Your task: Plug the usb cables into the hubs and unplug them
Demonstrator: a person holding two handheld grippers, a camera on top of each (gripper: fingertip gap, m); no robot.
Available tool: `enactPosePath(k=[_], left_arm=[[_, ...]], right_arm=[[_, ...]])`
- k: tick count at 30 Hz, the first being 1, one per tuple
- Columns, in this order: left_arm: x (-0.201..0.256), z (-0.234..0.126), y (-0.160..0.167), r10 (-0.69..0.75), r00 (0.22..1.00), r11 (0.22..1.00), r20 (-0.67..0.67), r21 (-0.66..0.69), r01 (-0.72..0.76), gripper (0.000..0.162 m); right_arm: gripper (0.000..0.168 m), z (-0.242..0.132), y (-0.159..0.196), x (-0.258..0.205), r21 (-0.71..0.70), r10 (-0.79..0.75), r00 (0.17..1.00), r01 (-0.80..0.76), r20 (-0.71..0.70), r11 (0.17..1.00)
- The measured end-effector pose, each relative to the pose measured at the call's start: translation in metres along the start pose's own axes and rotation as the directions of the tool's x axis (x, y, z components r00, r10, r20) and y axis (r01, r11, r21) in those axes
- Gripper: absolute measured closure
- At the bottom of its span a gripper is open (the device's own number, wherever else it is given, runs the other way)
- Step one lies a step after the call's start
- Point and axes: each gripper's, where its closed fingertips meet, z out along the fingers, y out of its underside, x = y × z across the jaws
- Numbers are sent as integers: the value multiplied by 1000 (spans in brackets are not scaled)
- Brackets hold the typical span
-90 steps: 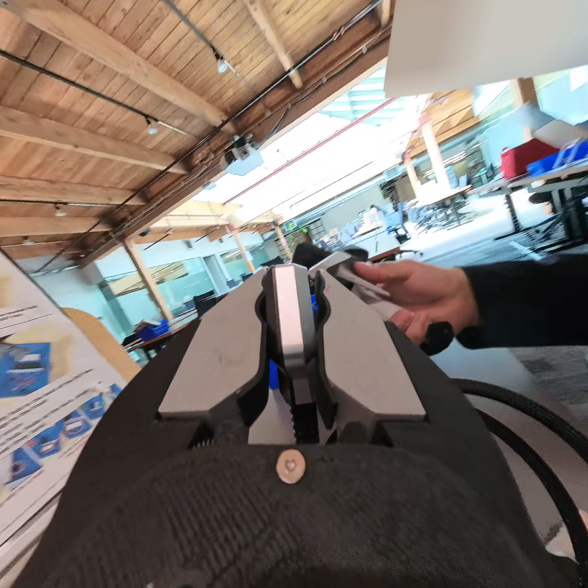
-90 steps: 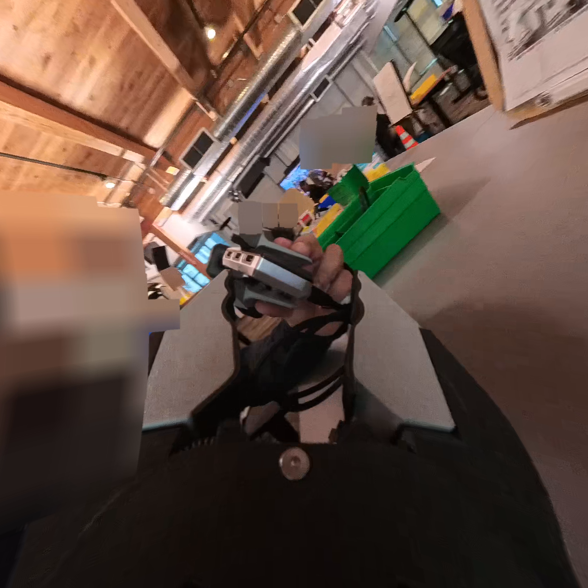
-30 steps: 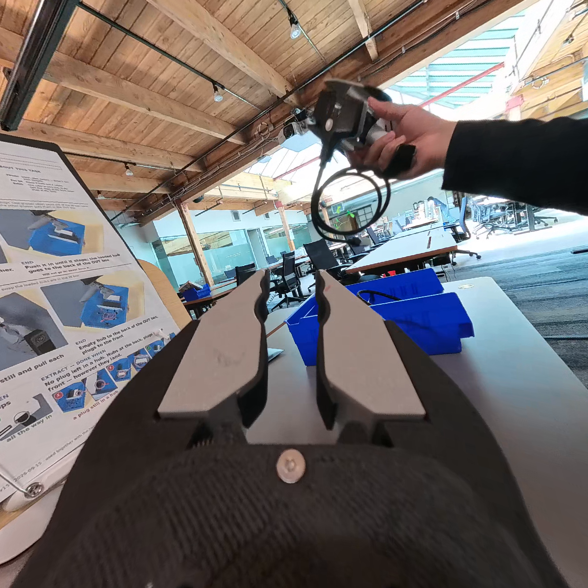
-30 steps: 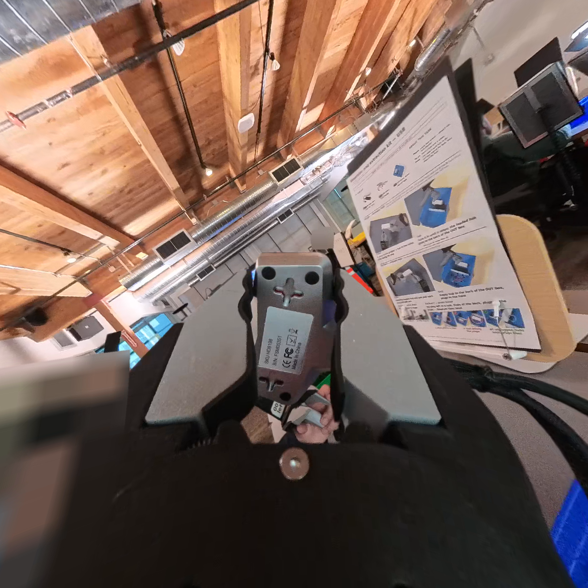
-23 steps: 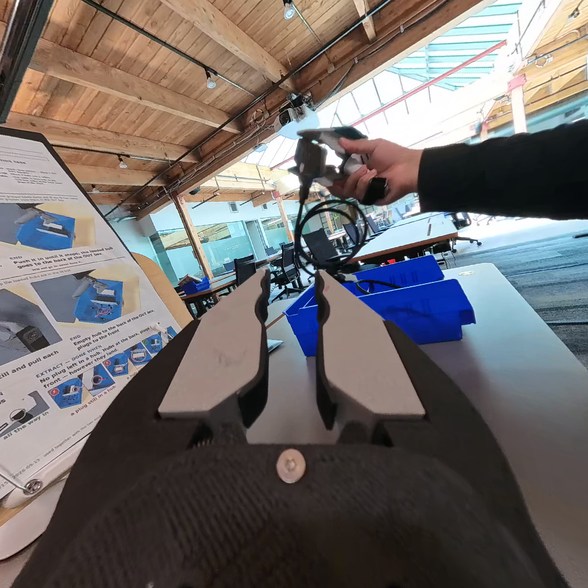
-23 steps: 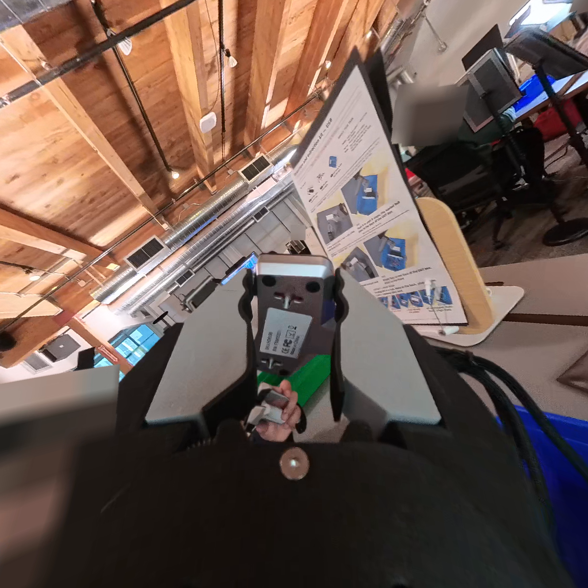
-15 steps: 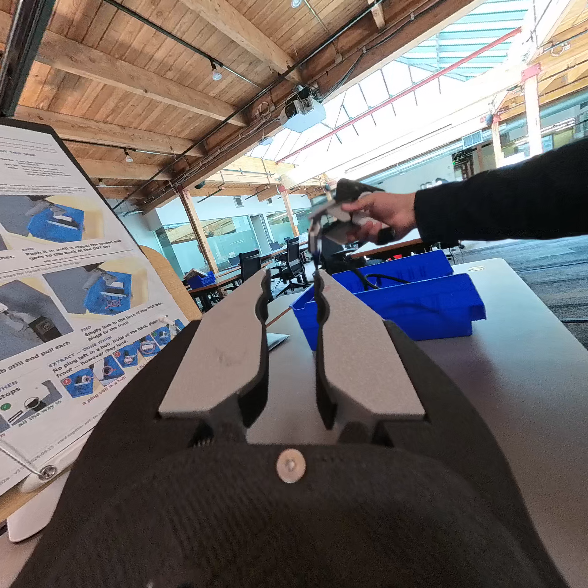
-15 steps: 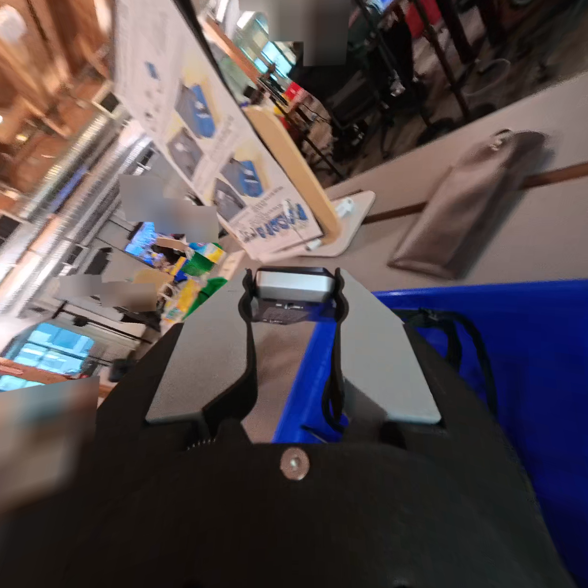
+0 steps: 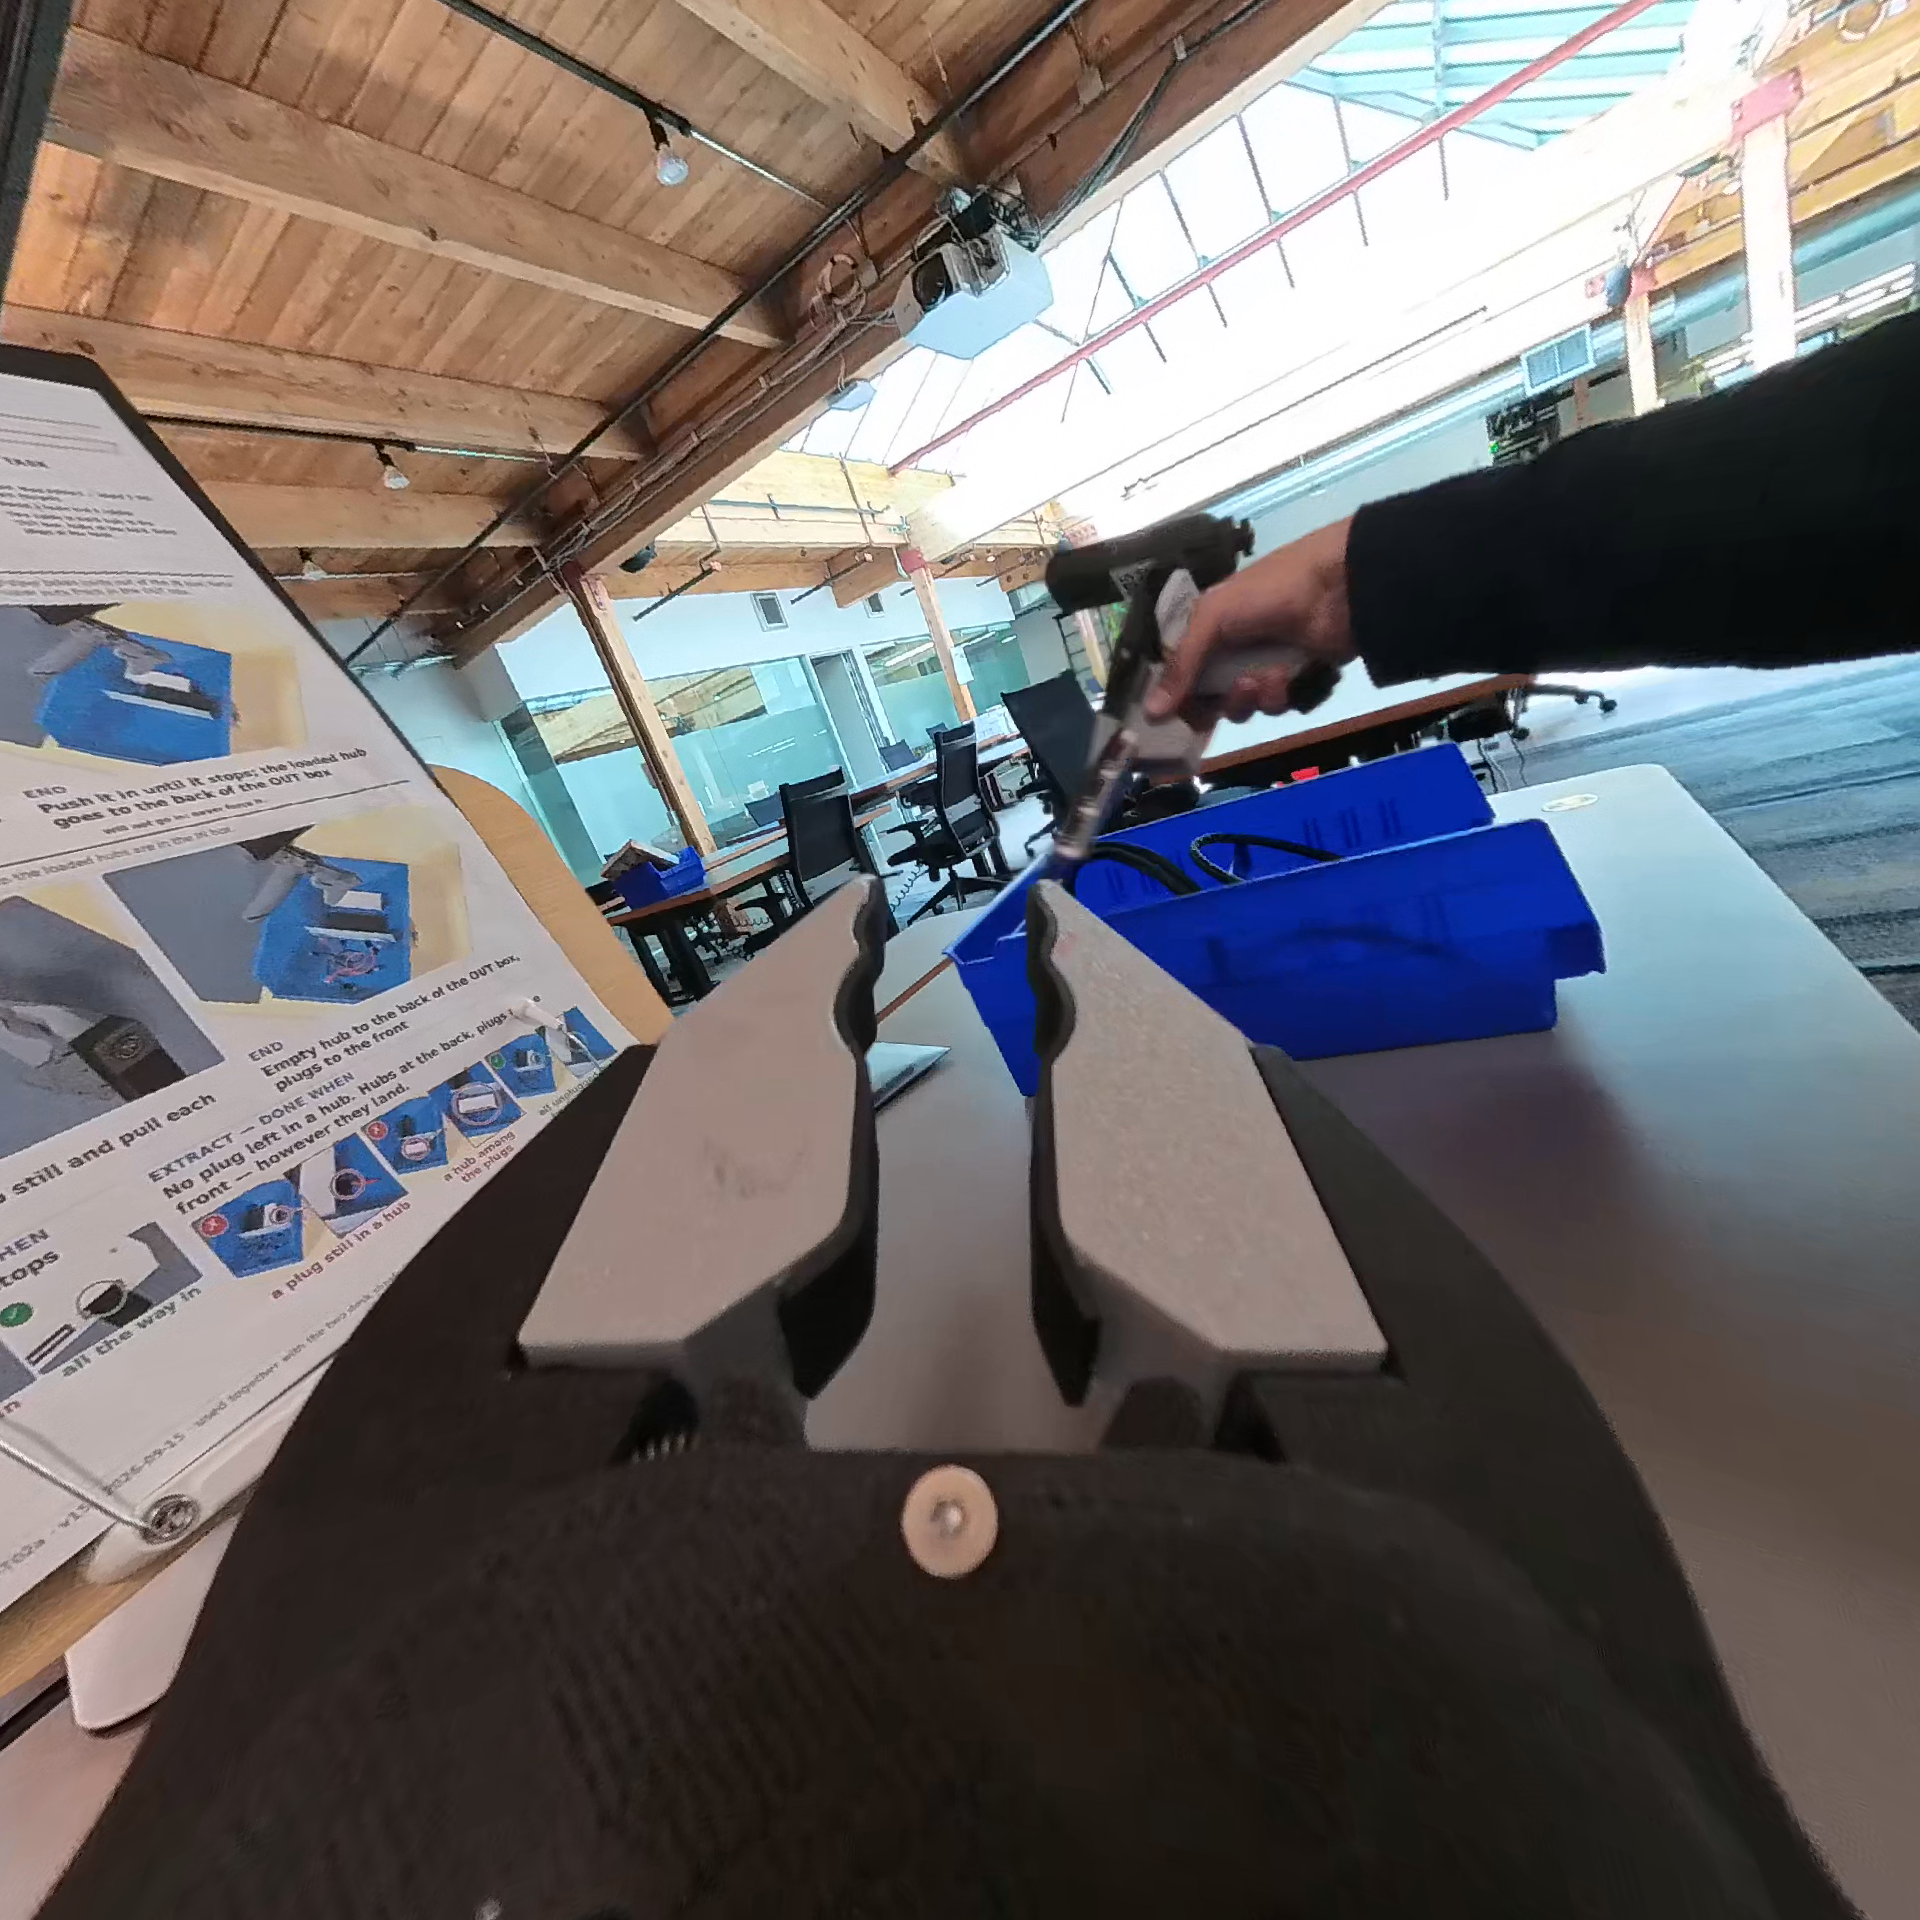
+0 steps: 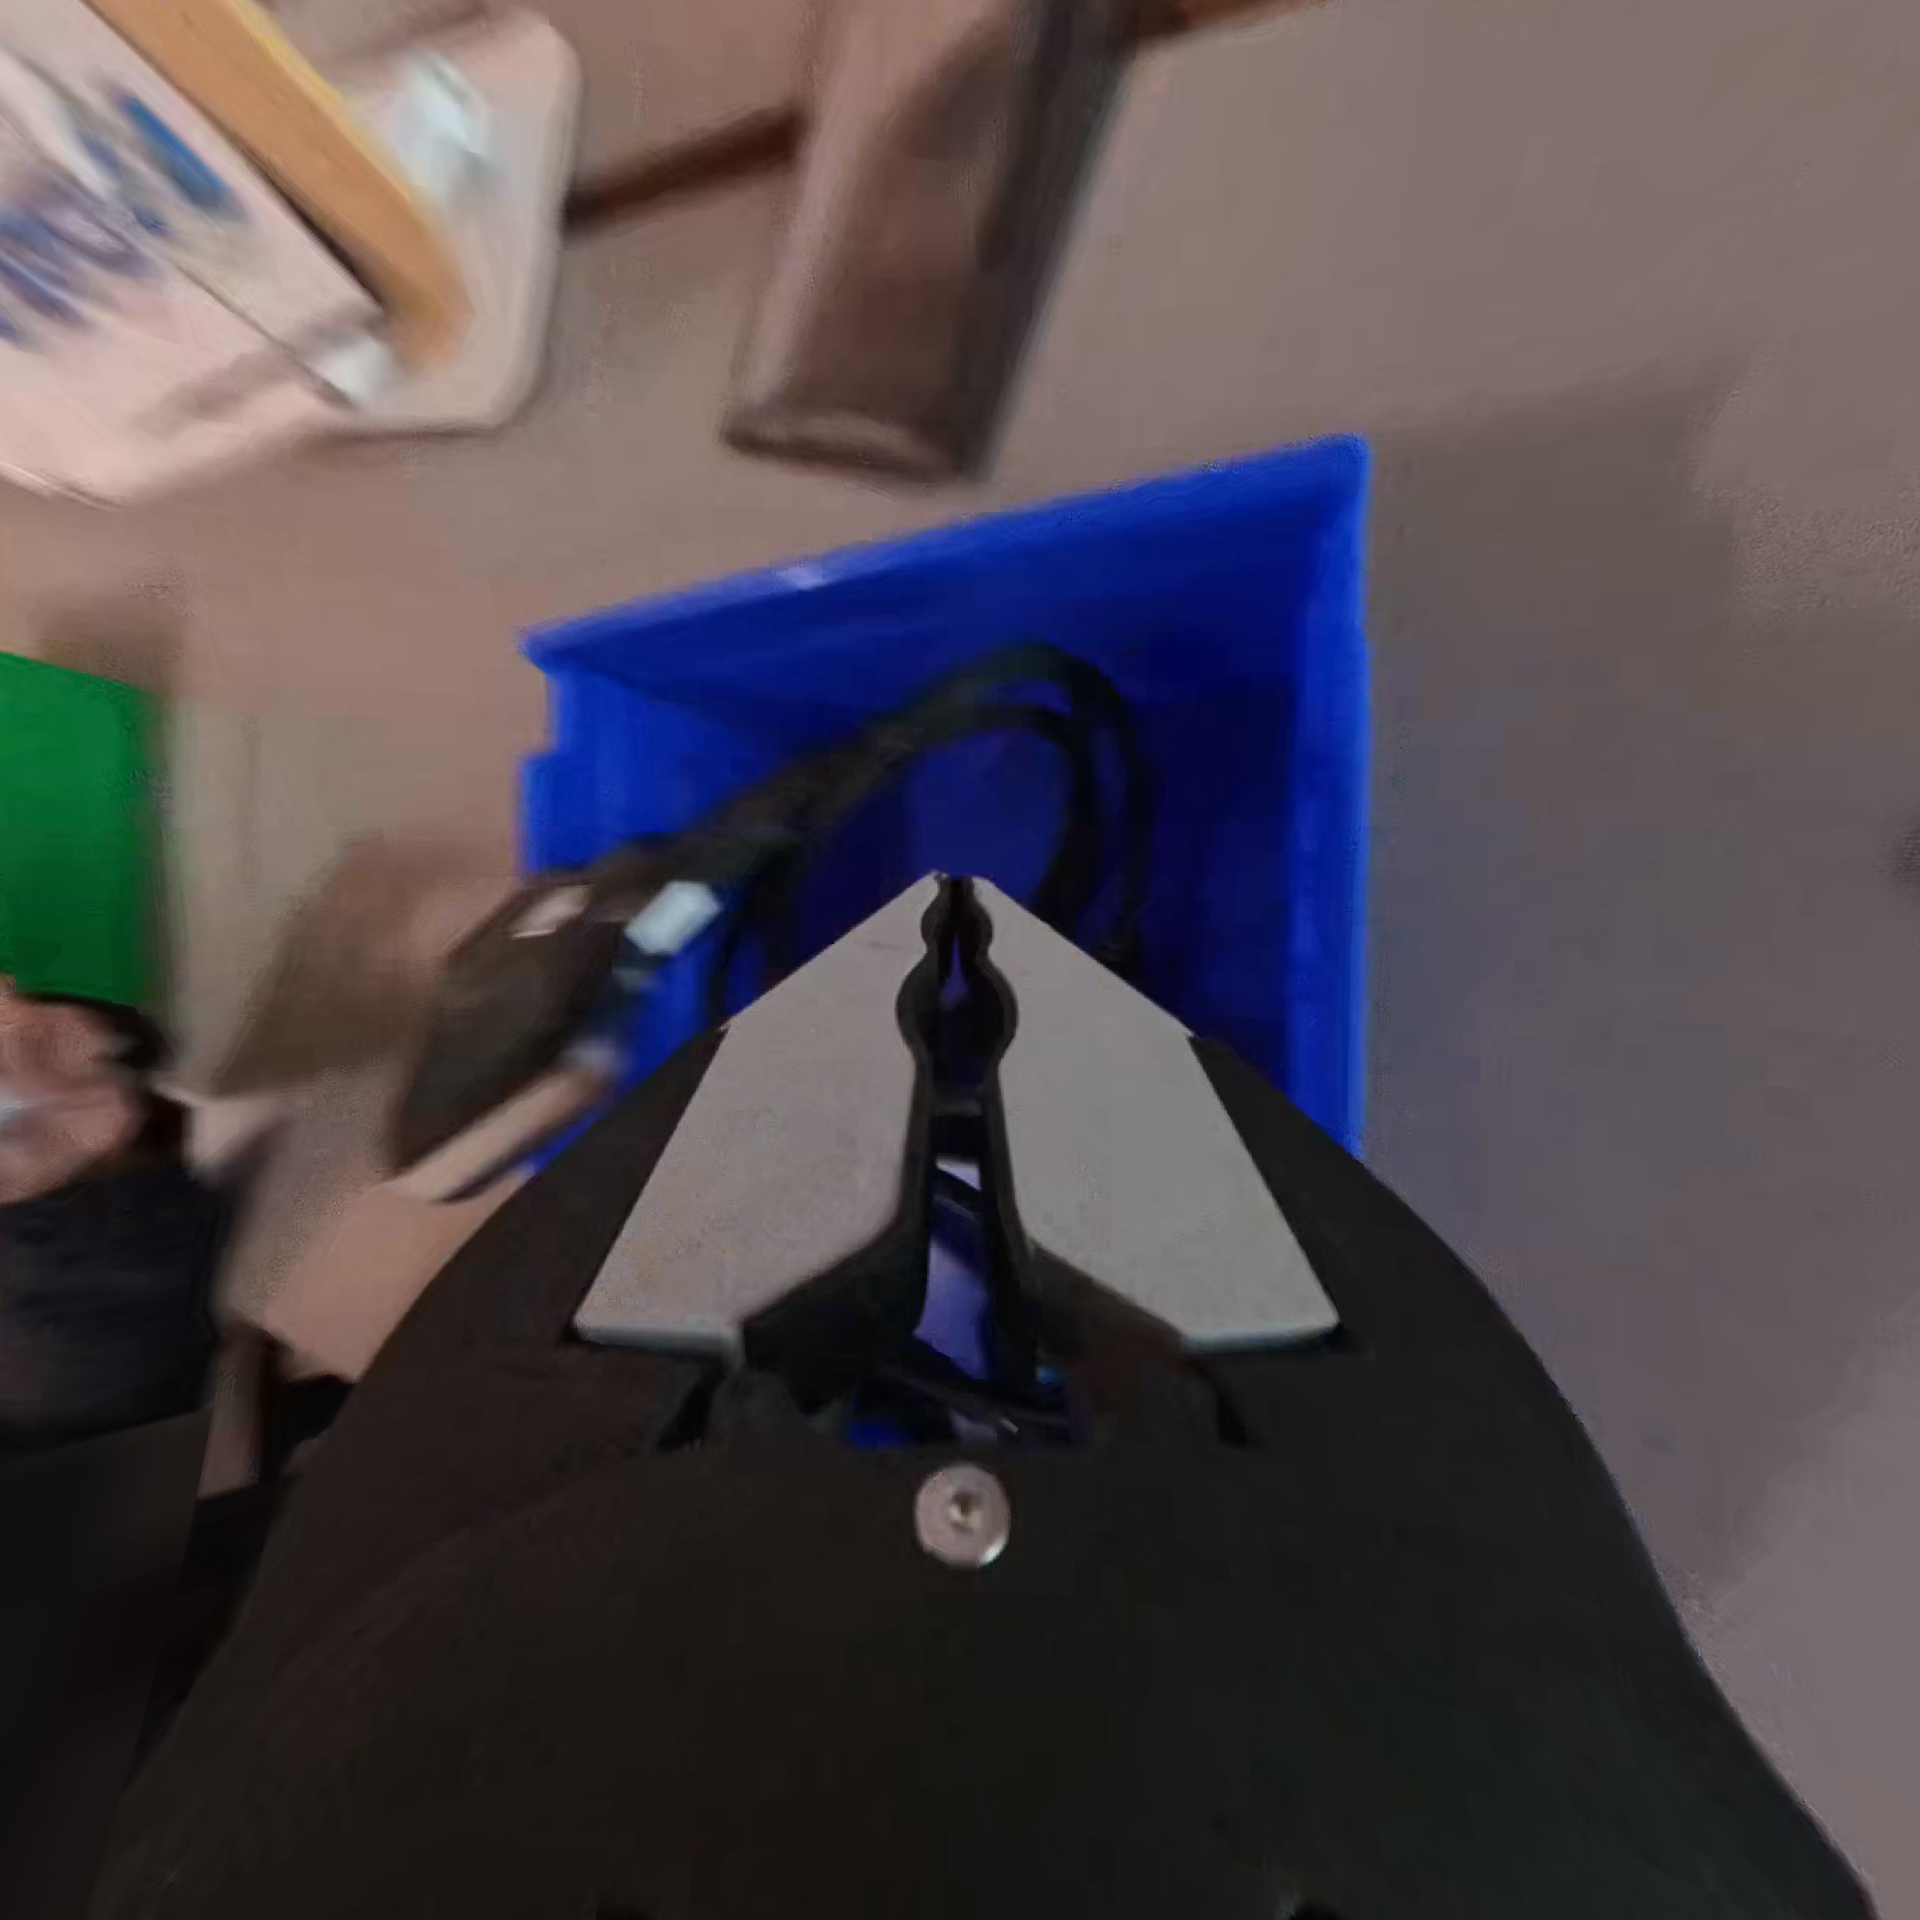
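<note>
My left gripper point(image 9: 951, 904) is open and empty, held low over the grey table point(image 9: 1610, 1299) just short of a blue bin point(image 9: 1351, 956). My right gripper point(image 10: 951, 883) is shut with nothing between its tips, pointing down into the blue bin point(image 10: 1039, 582). A grey hub point(image 10: 520, 987) shows blurred left of its fingertips, at the bin's left wall. I cannot tell if it rests there or is in the air. Its black cable point(image 10: 1081, 717) loops inside the bin. In the left wrist view a hand point(image 9: 1247, 634) holds the right gripper point(image 9: 1075, 826) above the bin.
An instruction board point(image 9: 208, 883) on a wooden stand is at the left of the table and blurred in the right wrist view point(image 10: 125, 208). A flat grey pouch point(image 10: 904, 260) lies beyond the bin. A green bin point(image 10: 73, 810) is at the left. Cables point(image 9: 1247, 852) lie in the blue bin. Across from one pair of fingers to the other is roughly 40 cm. From the right gripper's tips to the flat grey pouch point(image 10: 904, 260) is close to 25 cm.
The left gripper held the hub 3 s ago, then stayed open and empty. The right gripper carried the hub down over the blue bin, let it go and closed.
</note>
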Motion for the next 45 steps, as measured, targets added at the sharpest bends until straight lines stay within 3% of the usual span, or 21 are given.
enactPosePath(k=[1,3,7,13,16,19,21,24,25,28,29,31,35,39,41,45], left_arm=[[-1,-1,-2,-9,1000,1000,3,8,9,138],[-2,-1,-7,-26,1000,999,3,26,26,138],[6,2,-7,-17,1000,1000,-19,23,17,139],[9,4,-1,16,1000,1000,-23,-5,-16,139],[10,4,-1,13,1000,1000,-23,-7,-13,140],[12,6,3,9,1000,1000,-28,-20,-9,140],[13,7,7,14,999,999,-31,-34,-15,140],[13,7,12,26,999,998,-26,-52,-27,140],[11,7,12,24,999,998,-21,-55,-25,140],[8,7,12,-5,1000,999,-12,-51,5,141],[8,7,12,-13,1000,999,-13,-51,13,141],[9,7,15,-10,1000,998,-15,-59,9,140],[9,7,18,-9,1000,998,-16,-70,8,140],[7,7,18,-19,1000,997,-12,-73,18,140],[7,7,19,-35,999,996,-10,-83,34,141],[6,10,39,-120,993,974,14,-192,120,135]], right_arm=[[168,-1,16,21,-70,-36,993,28,-115,997],[168,2,36,28,-112,-51,994,40,-101,993],[168,-2,32,26,24,1,996,1,-88,1000],[147,-47,26,-44,146,-257,965,262,-52,954],[145,-57,53,-86,48,-385,922,382,53,923],[151,-42,65,-97,-80,-464,886,461,-16,884],[168,-20,69,-83,-197,-503,854,474,-133,858],[168,9,79,-52,-387,-560,785,446,-265,807],[168,12,73,-51,-379,-578,761,462,-294,802],[168,7,55,-6,-494,-648,573,426,-501,758],[168,14,61,5,-539,-662,564,400,-493,741],[168,35,72,13,-557,-643,632,372,-434,742],[168,45,53,16,-431,-547,687,359,-479,828],[168,17,35,22,-359,-533,593,395,-603,845],[168,4,27,6,-235,-487,614,447,-621,863],[137,-17,33,-34,46,-390,727,500,-565,865]])
